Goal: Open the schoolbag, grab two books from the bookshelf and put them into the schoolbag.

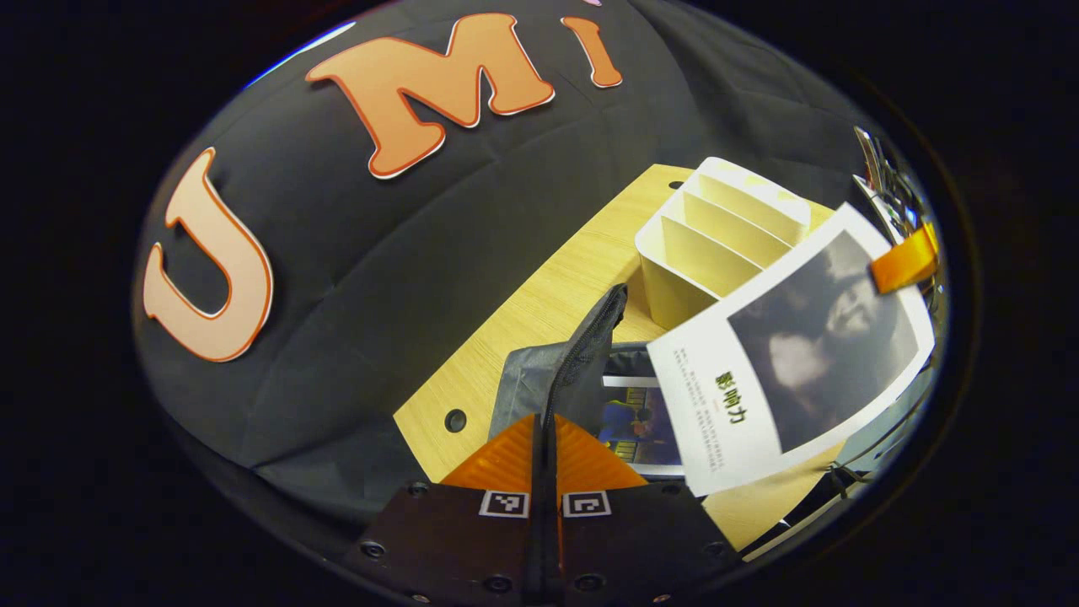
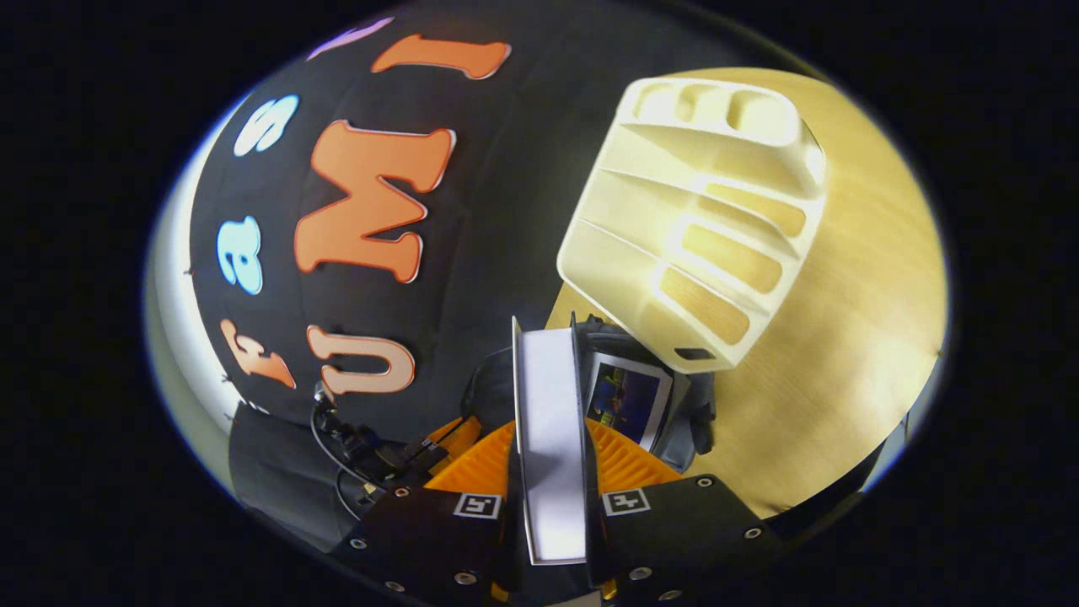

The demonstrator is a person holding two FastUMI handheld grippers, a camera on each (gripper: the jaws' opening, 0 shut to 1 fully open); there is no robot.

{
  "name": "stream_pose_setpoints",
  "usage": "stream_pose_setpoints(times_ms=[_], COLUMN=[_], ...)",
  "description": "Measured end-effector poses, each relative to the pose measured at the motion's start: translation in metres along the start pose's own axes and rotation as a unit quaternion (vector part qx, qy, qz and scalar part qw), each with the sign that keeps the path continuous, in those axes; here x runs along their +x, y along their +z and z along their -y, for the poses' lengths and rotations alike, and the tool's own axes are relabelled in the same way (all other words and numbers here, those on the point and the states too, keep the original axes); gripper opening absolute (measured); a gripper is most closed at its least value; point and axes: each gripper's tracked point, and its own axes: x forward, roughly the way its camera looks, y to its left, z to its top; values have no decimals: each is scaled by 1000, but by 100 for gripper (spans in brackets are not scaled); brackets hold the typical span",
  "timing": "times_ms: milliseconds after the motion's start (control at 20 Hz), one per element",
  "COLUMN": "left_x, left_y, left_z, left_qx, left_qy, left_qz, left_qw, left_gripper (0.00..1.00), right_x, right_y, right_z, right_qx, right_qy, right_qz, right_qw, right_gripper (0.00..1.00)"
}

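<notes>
Right gripper view: right gripper point(image 2: 552, 459) clamps the second book point(image 2: 552, 421) above the schoolbag point(image 2: 683, 421). Left gripper point(image 1: 546, 443) pinches the bag's flap point(image 1: 590, 337) open. Next, I judge, lower it inside.

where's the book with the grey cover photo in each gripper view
Left gripper view: the grey-photo book fills the right side, cover facing the camera, over the open schoolbag.
Right gripper view: bottom centre, the same book seen edge-on between the right gripper jaws.
Shared landmark: the cream bookshelf on the wooden table.
</notes>
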Motion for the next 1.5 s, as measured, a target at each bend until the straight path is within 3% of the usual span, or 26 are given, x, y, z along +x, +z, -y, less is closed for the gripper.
stream_pose_setpoints(times_ms=[300, 500, 700, 750, 800, 1000, 1050, 1100, 1150, 1300, 1350, 1500], left_x=[0, -7, -13, -14, -15, -17, -18, -18, -19, -18, -19, -19], left_y=[9, 14, 21, 21, 19, 25, 24, 21, 20, 15, 11, 7], left_z=[4, 6, 10, 13, 18, 26, 26, 27, 26, 27, 28, 31], left_qx=[14, 23, 37, 39, 41, 52, 51, 50, 48, 34, 25, 10], left_qy=[-5, -7, -5, -8, -14, -14, -14, -13, -12, -18, -20, -22], left_qz=[8, 14, 22, 22, 19, 26, 25, 23, 22, 18, 17, 17], left_qw=[1000, 1000, 999, 999, 999, 998, 998, 998, 999, 999, 999, 1000], left_gripper=[1, 1, 0, 1, 0, 1, 1, 0, 0, 1, 1, 1], right_x=[65, 102, 145, 152, 162, 185, 189, 192, 194, 187, 175, 157], right_y=[-16, -27, -31, -33, -35, -39, -41, -43, -45, -54, -53, -50], right_z=[46, 32, 38, 39, 40, 40, 42, 48, 55, 68, 71, 67], right_qx=[47, 62, 58, 57, 59, 80, 84, 89, 93, 91, 83, 78], right_qy=[-10, 4, -9, -10, -13, -31, -48, -69, -83, -121, -132, -133], right_qz=[28, 41, 61, 65, 68, 71, 69, 64, 57, 28, 25, 14], right_qw=[998, 997, 996, 996, 996, 994, 993, 992, 991, 988, 987, 988], right_gripper=[29, 29, 29, 40, 29, 33, 25, 38, 45, 61, 80, 97])
